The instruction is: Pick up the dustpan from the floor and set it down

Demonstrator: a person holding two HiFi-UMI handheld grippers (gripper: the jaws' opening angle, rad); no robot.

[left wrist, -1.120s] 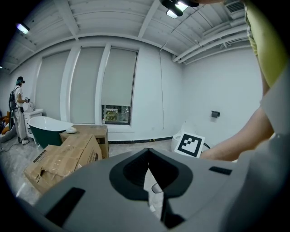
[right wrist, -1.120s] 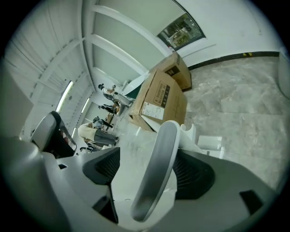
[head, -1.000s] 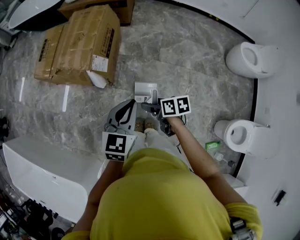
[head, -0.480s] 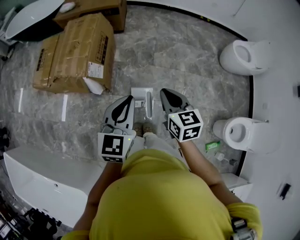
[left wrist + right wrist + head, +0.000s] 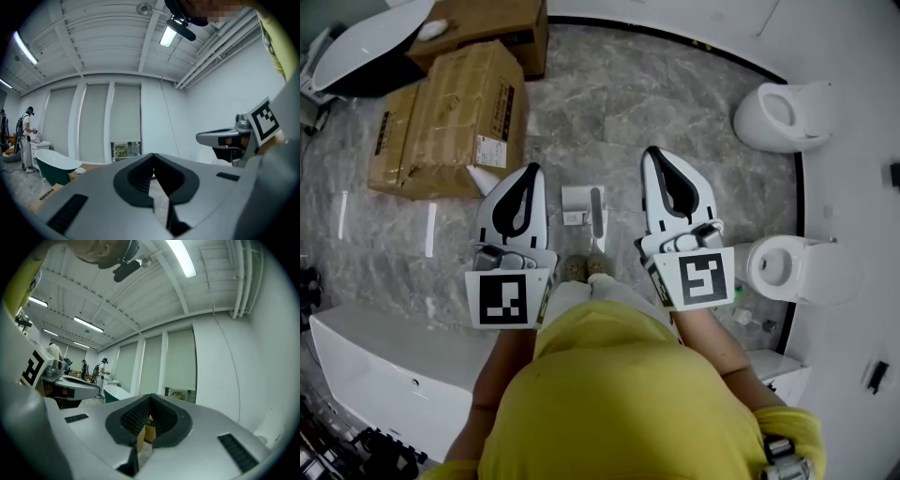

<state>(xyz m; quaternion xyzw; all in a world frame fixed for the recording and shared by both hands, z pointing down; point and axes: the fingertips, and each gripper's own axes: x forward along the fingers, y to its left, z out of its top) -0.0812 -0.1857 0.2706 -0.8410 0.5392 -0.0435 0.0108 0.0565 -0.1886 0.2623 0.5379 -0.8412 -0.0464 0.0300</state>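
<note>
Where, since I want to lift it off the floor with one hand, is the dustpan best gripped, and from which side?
Take the dustpan by its grey handle. It is the one narrow part, and it runs from the white pan towards the person's shoes. Come down from above, with the jaws set across the handle's width. The pan itself looks too broad and flat to pinch.

No words or numbers can be read here. The cardboard boxes (image 5: 459,112) on the floor have dark print (image 5: 510,94) on them and a white label (image 5: 490,150). All of it is too small and blurry to read. The cube (image 5: 503,298) on the left tongs (image 5: 531,171) and the cube (image 5: 703,278) on the right tongs (image 5: 654,153) show only black and white squares, not letters.
</note>
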